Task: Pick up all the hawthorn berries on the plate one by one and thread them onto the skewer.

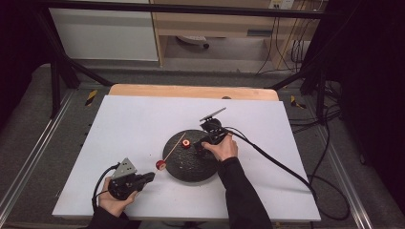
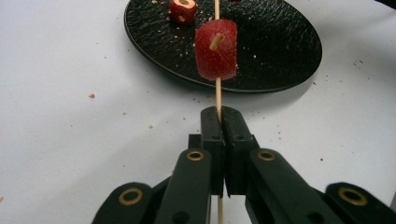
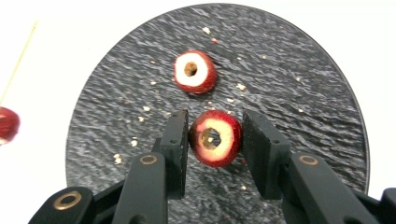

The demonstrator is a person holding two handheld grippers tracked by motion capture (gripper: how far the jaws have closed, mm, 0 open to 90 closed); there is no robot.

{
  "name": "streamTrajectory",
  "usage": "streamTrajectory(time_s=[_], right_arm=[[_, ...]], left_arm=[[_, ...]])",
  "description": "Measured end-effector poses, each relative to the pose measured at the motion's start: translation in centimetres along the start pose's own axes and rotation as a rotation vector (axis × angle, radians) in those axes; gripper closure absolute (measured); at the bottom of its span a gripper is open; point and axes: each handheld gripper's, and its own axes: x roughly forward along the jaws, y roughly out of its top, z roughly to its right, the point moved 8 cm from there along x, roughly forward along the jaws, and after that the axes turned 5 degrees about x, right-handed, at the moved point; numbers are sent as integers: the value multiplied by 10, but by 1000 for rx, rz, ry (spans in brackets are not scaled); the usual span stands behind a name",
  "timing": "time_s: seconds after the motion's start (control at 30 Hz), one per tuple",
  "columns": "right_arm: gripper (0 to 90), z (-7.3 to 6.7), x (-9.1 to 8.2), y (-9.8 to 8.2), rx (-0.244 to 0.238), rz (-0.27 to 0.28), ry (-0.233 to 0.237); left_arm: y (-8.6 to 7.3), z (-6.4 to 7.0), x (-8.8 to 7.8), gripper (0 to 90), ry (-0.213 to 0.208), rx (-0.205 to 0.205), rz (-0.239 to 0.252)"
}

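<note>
Since the skewer (image 2: 217, 95) is clamped between the closed jaws of the left tool (image 2: 219, 116), its long axis runs from that tool up toward the black plate (image 2: 289, 51), one red fruit piece (image 2: 215, 49) already threaded on it just short of the plate's near rim. The right tool (image 3: 212, 137), over the plate, has its jaws pressed on both sides of a second cored fruit slice (image 3: 215, 138), whose hole faces that tool's camera. A third slice (image 3: 194, 71) lies on the plate just beyond it. In my judgement, the coming move turns on lining that hole up with the skewer's free tip, which from the high view slants across the plate's left part (image 1: 175, 146), near the right tool (image 1: 203, 144).

The tip itself is too thin to place exactly, and the counter (image 1: 129, 119) hides nothing else; the held slice's far face is unseen.
</note>
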Motion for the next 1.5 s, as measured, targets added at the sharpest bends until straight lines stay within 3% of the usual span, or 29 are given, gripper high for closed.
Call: streamTrajectory(time_s=[0.17, 0.5, 0.97, 1.5], right_arm=[[629, -5, -9, -3, 0, 39, 26], [630, -8, -28, -10, 21, 199, 109], [631, -6, -38, -26, 125, 429, 254], [631, -2, -44, -31, 193, 644, 303]], left_arm=[[0, 0, 0, 882, 2, 1, 1], [1, 4, 2, 882, 3, 2, 5], [4, 7, 4, 882, 9, -3, 14], [8, 13, 8, 882, 10, -19, 33]])
